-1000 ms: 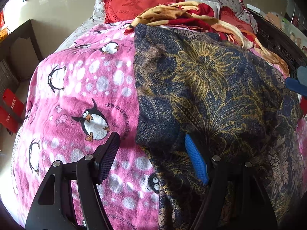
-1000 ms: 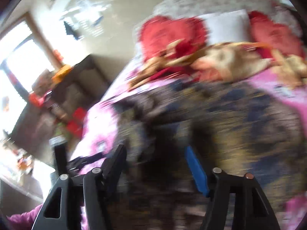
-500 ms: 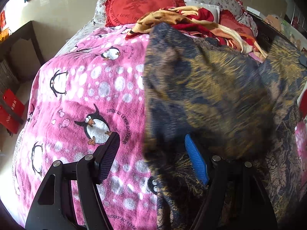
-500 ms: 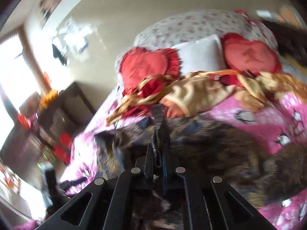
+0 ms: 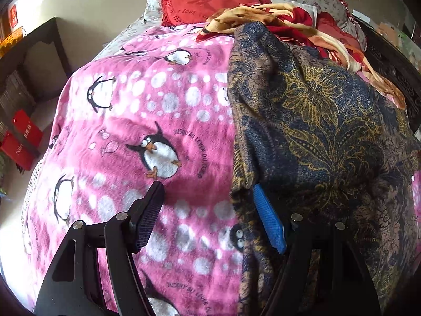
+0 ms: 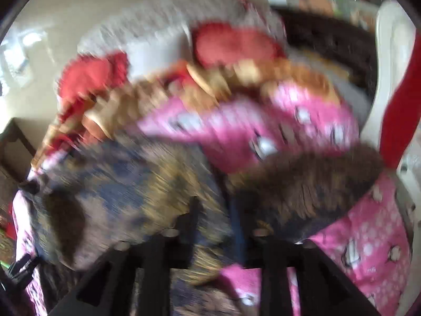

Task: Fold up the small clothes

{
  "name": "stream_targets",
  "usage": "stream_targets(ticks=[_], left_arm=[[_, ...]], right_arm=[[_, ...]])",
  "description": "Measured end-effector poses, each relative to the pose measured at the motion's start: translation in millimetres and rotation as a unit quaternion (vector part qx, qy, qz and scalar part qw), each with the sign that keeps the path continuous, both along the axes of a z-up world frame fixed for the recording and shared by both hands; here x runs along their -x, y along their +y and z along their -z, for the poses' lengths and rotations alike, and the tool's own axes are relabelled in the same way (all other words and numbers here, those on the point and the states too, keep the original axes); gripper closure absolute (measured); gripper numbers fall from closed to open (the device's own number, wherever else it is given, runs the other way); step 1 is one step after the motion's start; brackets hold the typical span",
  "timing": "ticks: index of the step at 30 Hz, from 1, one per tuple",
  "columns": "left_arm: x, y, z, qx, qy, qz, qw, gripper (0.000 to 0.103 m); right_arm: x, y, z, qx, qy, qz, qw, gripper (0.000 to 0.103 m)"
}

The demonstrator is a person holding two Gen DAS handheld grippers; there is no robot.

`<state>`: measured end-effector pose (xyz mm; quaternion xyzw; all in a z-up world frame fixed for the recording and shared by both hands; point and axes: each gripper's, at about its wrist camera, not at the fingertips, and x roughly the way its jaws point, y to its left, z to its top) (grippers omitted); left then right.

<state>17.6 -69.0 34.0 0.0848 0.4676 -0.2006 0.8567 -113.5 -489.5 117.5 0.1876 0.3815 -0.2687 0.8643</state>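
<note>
Left wrist view: set low and close above the pink penguin blanket point(image 5: 147, 121), facing steeply down and up the bed toward the red heart cushion point(image 5: 208, 0). Right wrist view: heavily blurred, equally close, facing the same cushion point(image 6: 89, 79). Both share the blanket point(image 6: 263, 131), the dark floral garment point(image 5: 315, 121) point(image 6: 126, 184) and the cushion.

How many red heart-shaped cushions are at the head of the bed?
2. One cushion lies far left by the wall, the other right of the white pillow. Piled clothes may hide more.
</note>
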Motion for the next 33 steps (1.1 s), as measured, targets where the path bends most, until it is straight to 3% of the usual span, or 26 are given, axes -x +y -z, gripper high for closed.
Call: stream_targets(ticks=[1,2,3,6,9,12,13,14,16,20,25,29,30,32,33], left_arm=[[2.7,2.1,-0.1,0.001,-0.003,-0.001,1.0000,0.032],[4.5,2.9,0.2,0.002,-0.004,0.000,1.0000,0.032],[5.9,2.9,1.3,0.002,-0.004,0.001,1.0000,0.032],[8.0,1.5,7.2,-0.009,-0.009,0.004,0.9999,0.032],[8.3,2.5,8.7,-0.003,-0.015,0.003,0.9999,0.032],[5.7,5.2,8.6,0.008,-0.015,0.006,0.9998,0.032],[3.9,5.9,8.1,0.014,-0.014,0.007,0.9998,0.032],[2.5,7.6,7.7,0.021,-0.013,0.008,0.9997,0.032],[-0.5,12.9,6.1,0.040,-0.011,0.018,0.9990,0.032],[-2.3,31.6,-6.8,0.092,-0.017,0.023,0.9954,0.032],[-4.8,43.6,-30.5,0.105,-0.034,0.018,0.9937,0.032],[-6.0,28.5,-37.3,0.100,-0.040,0.029,0.9937,0.032],[-7.3,24.6,-37.9,0.100,-0.041,0.032,0.9936,0.032],[-8.8,12.9,-38.4,0.103,-0.042,0.037,0.9932,0.032],[-9.8,8.2,-37.2,0.103,-0.041,0.039,0.9931,0.032]], right_arm=[[-8.0,16.8,-10.2,-0.002,-0.025,-0.035,0.999,0.046],[-20.0,32.6,-15.4,-0.012,-0.041,-0.080,0.996,0.045],[-39.9,55.3,-19.5,-0.038,-0.056,-0.149,0.987,0.045],[-89.6,108.0,-21.0,-0.083,-0.073,-0.265,0.958,0.045],[-151.1,173.9,-18.9,-0.060,-0.069,-0.361,0.928,0.045],[-196.1,222.6,-0.3,-0.023,-0.040,-0.415,0.909,0.045],[-211.8,236.2,7.8,-0.003,-0.023,-0.431,0.902,0.048],[-222.4,246.0,13.8,0.015,-0.011,-0.442,0.897,0.068],[-236.9,257.3,23.8,0.013,0.004,-0.470,0.883,0.097],[-251.0,276.3,18.0,-0.019,-0.021,-0.491,0.871,0.097],[-286.5,287.8,39.0,-0.056,-0.029,-0.458,0.887,0.098],[-273.0,275.2,39.8,-0.081,-0.017,-0.435,0.897,0.092],[-256.2,263.4,30.3,-0.084,-0.024,-0.427,0.900,0.087],[-224.5,238.6,13.9,-0.062,-0.028,-0.399,0.914,0.047],[-204.5,220.3,7.8,-0.046,-0.029,-0.371,0.927,0.042]])
